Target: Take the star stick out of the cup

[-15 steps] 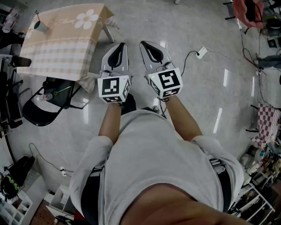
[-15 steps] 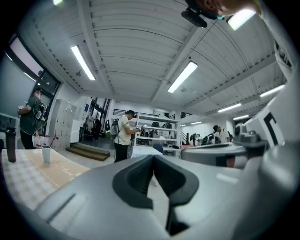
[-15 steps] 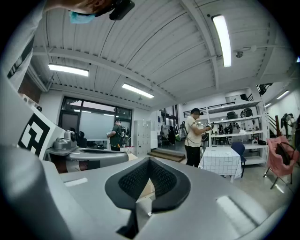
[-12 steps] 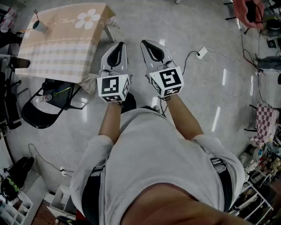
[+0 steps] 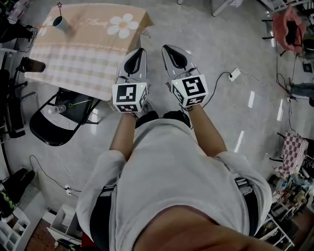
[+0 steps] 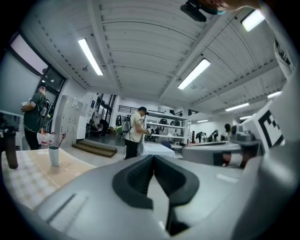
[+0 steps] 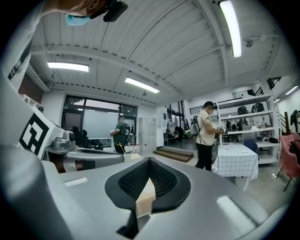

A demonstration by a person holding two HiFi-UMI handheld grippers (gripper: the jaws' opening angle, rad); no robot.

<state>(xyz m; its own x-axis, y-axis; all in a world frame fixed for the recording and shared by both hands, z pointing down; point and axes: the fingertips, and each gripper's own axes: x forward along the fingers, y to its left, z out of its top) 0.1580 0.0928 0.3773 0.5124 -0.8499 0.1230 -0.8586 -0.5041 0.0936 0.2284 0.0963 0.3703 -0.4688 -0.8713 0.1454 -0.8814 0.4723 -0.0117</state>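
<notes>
While you hold both grippers side by side short of the counter (image 5: 83,59), the left gripper (image 5: 138,51) and the right gripper (image 5: 170,48) each have their fingers pressed together with nothing between them. The cup (image 5: 60,23) stands at the counter's far left corner, well apart from both grippers, with the star stick (image 5: 59,6) standing in it.

The star stick (image 5: 59,6) is shown too small for detail, its lower end concealed inside the cup (image 5: 62,23). The folding chair (image 5: 45,130) is partly hidden under the table (image 5: 83,63).
</notes>
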